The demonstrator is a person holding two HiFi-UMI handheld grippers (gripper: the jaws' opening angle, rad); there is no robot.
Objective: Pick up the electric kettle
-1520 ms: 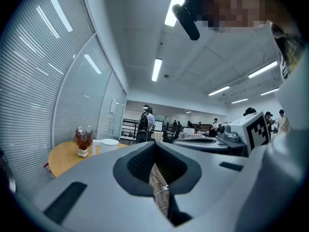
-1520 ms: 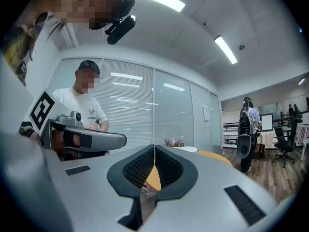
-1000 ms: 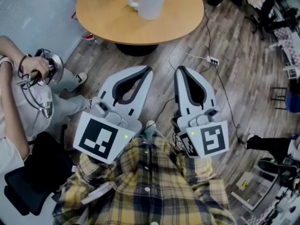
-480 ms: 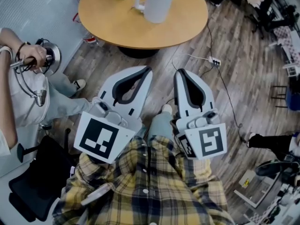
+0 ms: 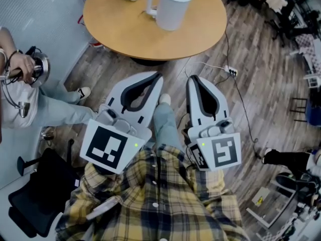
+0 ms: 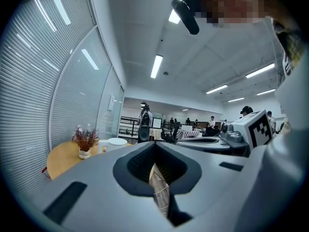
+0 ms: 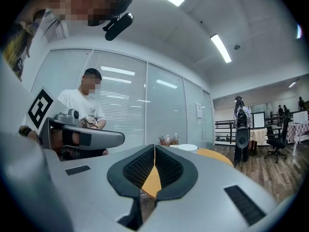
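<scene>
Kettle [image 5: 176, 7] upright, handle [image 5: 151, 2] leftward

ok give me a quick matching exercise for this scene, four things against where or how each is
Things: 1 kettle; 2 left gripper; 3 power strip; 4 office chair.
States: A on the floor beside the table; B shut, empty; C black, lower left of head view; D white, on the table.
Pairs: 1-D, 2-B, 3-A, 4-C.
</scene>
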